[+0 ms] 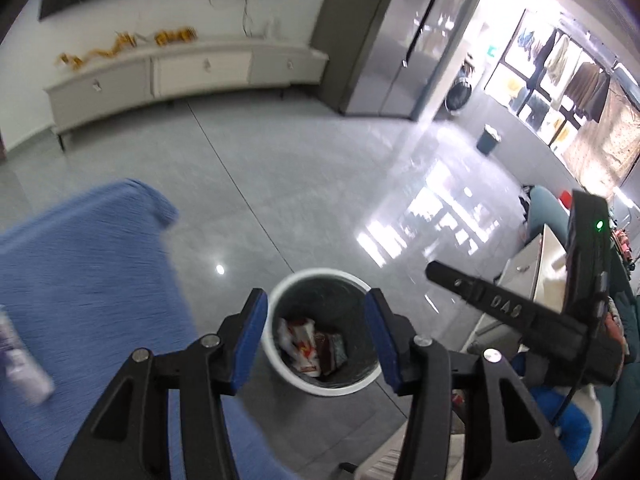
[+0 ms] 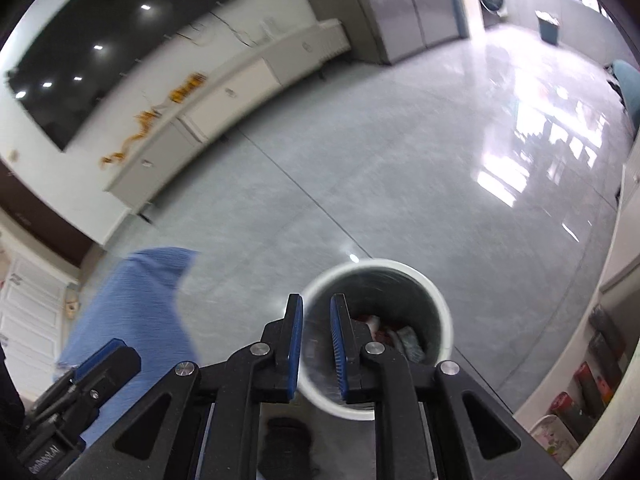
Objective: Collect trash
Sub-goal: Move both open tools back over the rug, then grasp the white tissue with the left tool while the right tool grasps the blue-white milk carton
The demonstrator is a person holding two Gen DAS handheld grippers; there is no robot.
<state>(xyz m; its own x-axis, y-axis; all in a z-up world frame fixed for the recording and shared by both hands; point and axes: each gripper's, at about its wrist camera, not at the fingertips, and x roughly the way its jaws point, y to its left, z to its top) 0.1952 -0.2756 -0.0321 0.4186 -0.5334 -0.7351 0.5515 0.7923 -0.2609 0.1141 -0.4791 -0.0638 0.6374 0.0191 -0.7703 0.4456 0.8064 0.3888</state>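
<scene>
A white round trash bin [image 1: 276, 354] stands on the grey floor, with red-and-white wrappers [image 1: 301, 340] inside. My left gripper [image 1: 316, 322] hangs above it, jaws wide open and empty. In the right wrist view the same bin [image 2: 442, 300] sits just ahead of my right gripper [image 2: 316, 330], whose jaws are parted a little with nothing between them. The right gripper's body [image 1: 520, 312] shows at the right of the left wrist view. The left gripper's tip [image 2: 102, 354] shows at lower left of the right wrist view.
A blue cloth-covered surface [image 1: 80, 280] lies to the left of the bin, with a blurred pale bottle [image 1: 20, 360] on it. A long white cabinet [image 1: 180, 72] lines the far wall. A small dark bin [image 1: 489, 139] stands far right. White furniture [image 2: 624, 280] borders the right.
</scene>
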